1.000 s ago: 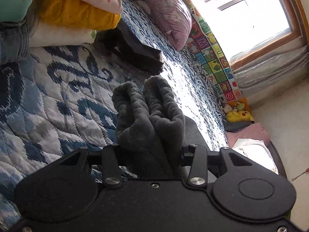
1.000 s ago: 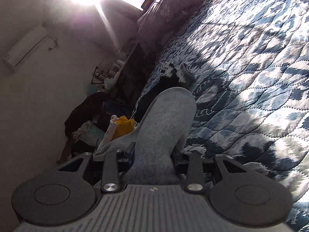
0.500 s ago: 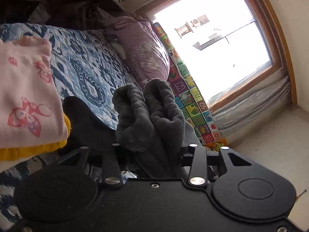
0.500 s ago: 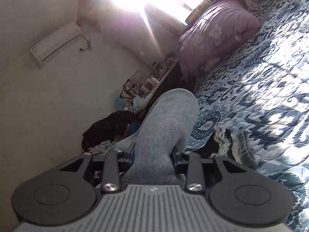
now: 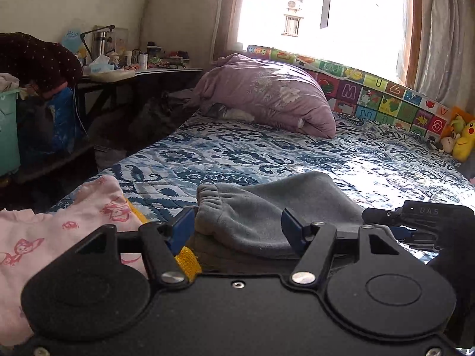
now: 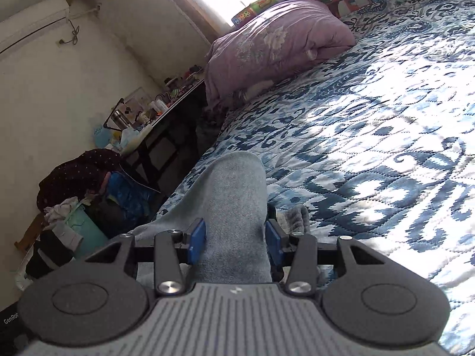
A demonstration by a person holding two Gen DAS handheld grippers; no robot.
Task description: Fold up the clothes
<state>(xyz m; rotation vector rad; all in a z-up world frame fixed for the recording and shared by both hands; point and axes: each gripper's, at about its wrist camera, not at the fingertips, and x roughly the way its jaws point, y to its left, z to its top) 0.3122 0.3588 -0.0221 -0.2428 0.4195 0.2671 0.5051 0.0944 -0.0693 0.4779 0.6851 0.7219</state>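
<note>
Fleece [image 5: 267, 216] hides beneath the spread left gripper [image 5: 237, 225], while the right gripper [image 6: 234, 240] clamps its fold.

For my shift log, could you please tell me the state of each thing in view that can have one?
left gripper: open, fingers either side of the grey garment, not pinching.
right gripper: shut on the grey garment.
grey garment: folded, lying by the stack.
pink printed garment: folded, on top of a yellow garment.
purple duvet: bundled at the head of the bed.
curtain: drawn aside, window uncovered.
</note>
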